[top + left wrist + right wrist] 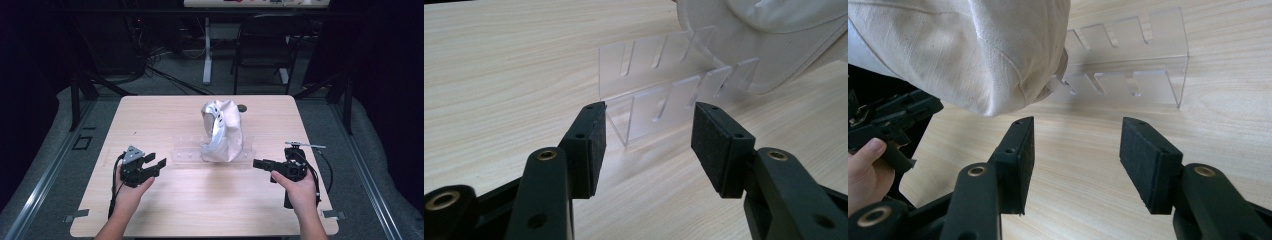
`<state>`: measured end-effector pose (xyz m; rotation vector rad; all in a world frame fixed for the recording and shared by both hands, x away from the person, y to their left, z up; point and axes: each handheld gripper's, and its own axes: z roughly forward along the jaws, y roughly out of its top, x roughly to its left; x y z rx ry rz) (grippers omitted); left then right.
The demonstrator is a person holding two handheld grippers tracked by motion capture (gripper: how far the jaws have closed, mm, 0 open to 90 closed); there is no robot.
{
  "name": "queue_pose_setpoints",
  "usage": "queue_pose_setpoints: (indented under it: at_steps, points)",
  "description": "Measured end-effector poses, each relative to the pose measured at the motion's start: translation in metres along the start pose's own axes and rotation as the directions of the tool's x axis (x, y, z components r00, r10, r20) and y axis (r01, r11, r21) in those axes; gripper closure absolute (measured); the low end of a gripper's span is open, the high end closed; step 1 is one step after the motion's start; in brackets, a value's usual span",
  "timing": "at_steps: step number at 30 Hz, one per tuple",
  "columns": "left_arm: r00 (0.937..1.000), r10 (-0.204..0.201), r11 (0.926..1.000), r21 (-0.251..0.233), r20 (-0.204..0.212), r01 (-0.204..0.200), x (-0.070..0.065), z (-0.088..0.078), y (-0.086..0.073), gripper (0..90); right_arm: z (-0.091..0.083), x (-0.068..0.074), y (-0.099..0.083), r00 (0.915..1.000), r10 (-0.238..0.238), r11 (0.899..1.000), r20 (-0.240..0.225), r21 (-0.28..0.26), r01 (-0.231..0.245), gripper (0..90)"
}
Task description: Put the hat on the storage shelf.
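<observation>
A white cap (221, 131) stands on its brim in a clear slotted acrylic rack (187, 151) at the table's middle. My left gripper (155, 163) is open, just left of the rack's left end. Through the left gripper view the rack (659, 95) lies right beyond the open fingertips (646, 142), with the cap's brim (774, 45) behind it. My right gripper (259, 163) is open too, just right of the rack's right end. In the right gripper view the cap's cloth (978, 55) hangs over the rack (1138, 70) ahead of the open gripper (1075, 160).
A small dark round object (242, 107) lies on the table behind the cap. The light wooden table (165, 205) has bare room in front and at both sides. A black chair (262, 45) and a desk leg (207, 55) stand on the floor beyond it.
</observation>
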<state>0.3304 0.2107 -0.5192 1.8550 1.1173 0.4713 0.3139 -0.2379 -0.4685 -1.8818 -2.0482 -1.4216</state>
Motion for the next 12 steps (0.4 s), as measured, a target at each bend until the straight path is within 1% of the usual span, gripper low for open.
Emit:
queue_pose_setpoints:
  at_steps: [1, 2, 4, 6, 7, 8, 10, 11, 12]
  points:
    - [1.0000, 0.007, 1.0000, 0.005, 0.000, -0.007, 0.000, 0.000, 0.000, 48.5, 0.000, 0.000, 0.000, 1.0000, 0.002, 1.000, 0.002, -0.005, -0.002, 48.1]
    - [1.0000, 0.010, 1.0000, 0.000, 0.001, -0.010, -0.002, 0.000, 0.000, 48.4, 0.000, 0.000, 0.000, 1.0000, 0.007, 1.000, 0.000, -0.009, -0.007, 48.1]
    - [0.9994, 0.033, 0.9994, -0.005, 0.002, -0.033, -0.004, 0.000, 0.001, 48.5, -0.002, -0.002, 0.000, 1.0000, 0.007, 1.000, -0.002, -0.010, -0.007, 48.1]
    - [0.9993, 0.038, 0.9992, -0.010, 0.007, -0.038, -0.005, 0.000, 0.001, 48.6, -0.002, -0.004, 0.000, 0.9999, 0.013, 1.000, -0.005, -0.016, -0.013, 48.0]
    - [0.9981, 0.059, 0.9981, -0.016, 0.017, -0.059, -0.008, 0.000, 0.001, 48.7, -0.002, -0.004, 0.000, 0.9998, 0.019, 1.000, -0.003, -0.024, -0.019, 48.0]
    - [0.9974, 0.069, 0.9975, -0.014, 0.018, -0.069, -0.009, 0.000, 0.001, 48.7, -0.003, -0.006, 0.000, 0.9998, 0.020, 1.000, -0.004, -0.021, -0.020, 48.1]
    - [0.9950, 0.098, 0.9950, -0.020, 0.016, -0.098, -0.014, 0.001, 0.001, 48.7, -0.003, -0.007, 0.000, 0.9994, 0.030, 0.999, -0.013, -0.034, -0.031, 48.0]
    - [0.9941, 0.108, 0.9941, -0.016, 0.013, -0.108, -0.015, 0.001, 0.001, 48.7, -0.003, -0.009, 0.001, 0.9992, 0.035, 0.998, -0.019, -0.043, -0.036, 47.9]
    - [0.9941, 0.108, 0.9941, -0.016, 0.013, -0.108, -0.015, 0.001, 0.001, 48.7, -0.004, -0.010, 0.001, 0.9990, 0.038, 0.998, -0.023, -0.051, -0.039, 47.9]
